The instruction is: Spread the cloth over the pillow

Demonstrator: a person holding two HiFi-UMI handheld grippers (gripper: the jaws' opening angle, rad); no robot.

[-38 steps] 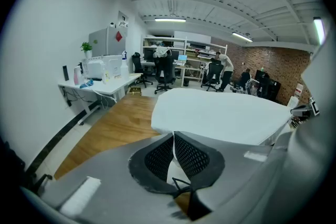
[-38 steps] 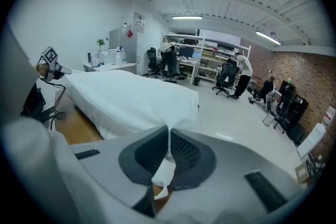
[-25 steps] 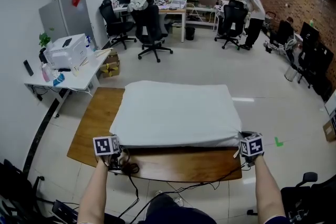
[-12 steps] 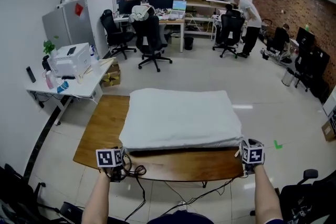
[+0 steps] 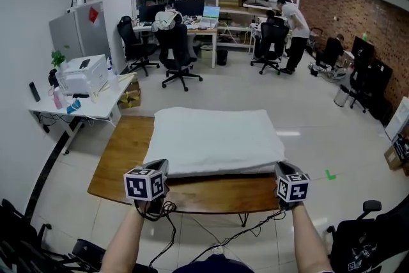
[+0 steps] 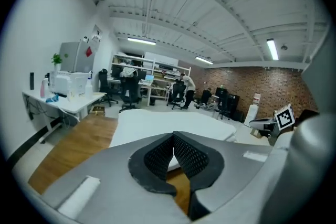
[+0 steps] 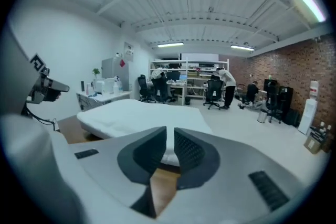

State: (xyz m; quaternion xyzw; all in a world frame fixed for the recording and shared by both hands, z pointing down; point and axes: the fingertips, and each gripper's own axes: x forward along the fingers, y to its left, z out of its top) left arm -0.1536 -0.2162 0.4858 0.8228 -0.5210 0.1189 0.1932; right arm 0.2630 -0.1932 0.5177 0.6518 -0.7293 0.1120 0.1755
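Observation:
A white cloth (image 5: 214, 137) lies spread flat over the pillow on the brown wooden table (image 5: 121, 150); the pillow itself is hidden under it. In the left gripper view the cloth (image 6: 173, 120) shows beyond the jaws, and in the right gripper view the cloth (image 7: 136, 113) lies ahead and to the left. My left gripper (image 5: 160, 167) hangs off the near left corner, clear of the cloth, its pads (image 6: 160, 155) pressed together on nothing. My right gripper (image 5: 281, 167) sits off the near right corner, its jaws closing with a narrow gap and nothing between them.
A white side table (image 5: 80, 109) with a printer stands at the left. Office chairs (image 5: 176, 54) and desks fill the back, with people (image 5: 291, 19) there. Cables (image 5: 223, 236) hang below the table's near edge. A dark chair (image 5: 364, 246) is at the lower right.
Both grippers have let go of the cloth's near corners, risen and drawn back toward me. The cloth stays flat over the pillow.

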